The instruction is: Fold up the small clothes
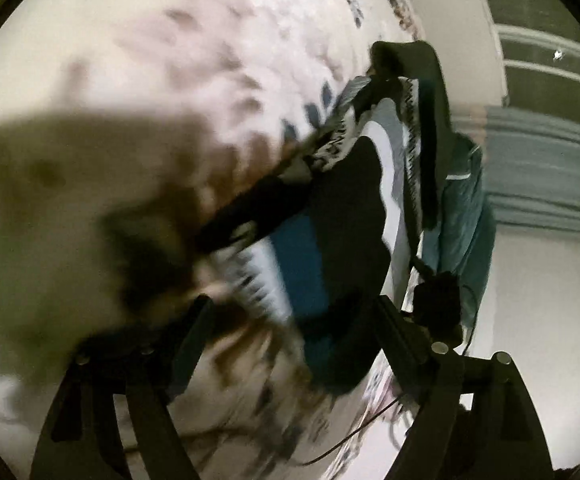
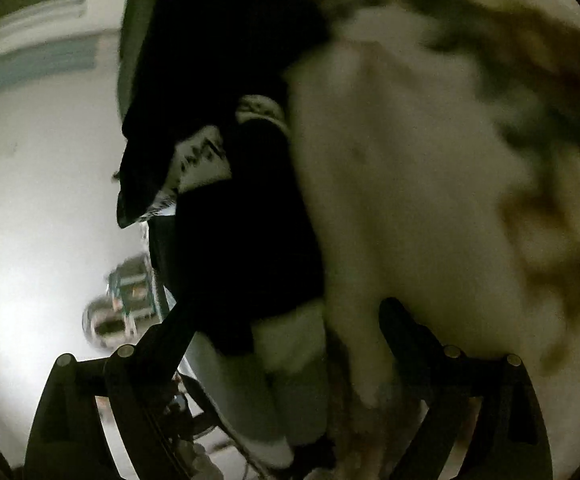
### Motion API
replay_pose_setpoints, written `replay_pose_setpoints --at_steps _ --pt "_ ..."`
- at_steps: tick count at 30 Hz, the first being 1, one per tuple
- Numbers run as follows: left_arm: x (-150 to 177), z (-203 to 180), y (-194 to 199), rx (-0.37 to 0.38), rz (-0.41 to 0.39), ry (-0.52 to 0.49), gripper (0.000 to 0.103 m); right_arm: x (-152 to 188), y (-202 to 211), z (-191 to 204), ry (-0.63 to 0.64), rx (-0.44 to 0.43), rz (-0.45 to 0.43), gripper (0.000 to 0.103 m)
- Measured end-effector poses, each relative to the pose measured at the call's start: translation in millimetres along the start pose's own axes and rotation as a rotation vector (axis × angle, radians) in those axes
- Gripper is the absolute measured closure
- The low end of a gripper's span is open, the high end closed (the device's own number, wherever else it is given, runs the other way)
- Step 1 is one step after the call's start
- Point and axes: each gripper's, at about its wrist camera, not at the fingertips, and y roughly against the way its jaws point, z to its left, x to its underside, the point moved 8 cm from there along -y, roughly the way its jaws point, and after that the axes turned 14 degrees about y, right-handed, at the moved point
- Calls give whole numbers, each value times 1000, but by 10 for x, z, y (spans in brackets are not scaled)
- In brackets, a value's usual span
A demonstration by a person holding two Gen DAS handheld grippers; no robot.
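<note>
Left claw: I see its jaws wide, nothing gripped; dark blue-and-white garment lies between and beyond them.
Right claw: jaws wide, pads bare.
Garment: draped on the patterned bedspread.
Picture: blurred, dim.

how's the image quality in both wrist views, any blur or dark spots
Left wrist view: heavy motion blur over the patterned bedspread, though the black, blue and white garment reads fairly clearly. Right wrist view: dim, the dark garment nearly featureless, cream fabric smeared, glare at left.
</note>
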Motion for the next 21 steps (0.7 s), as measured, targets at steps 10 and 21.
replay_pose_setpoints --at_steps 10,21 --pt "-283 -347 -439 53 -157 23 19 -394 -323 109 43 -170 47 8" --pt "-466 -784 -246 23 -125 -93 76 -344 -334 379 45 -177 -70 74"
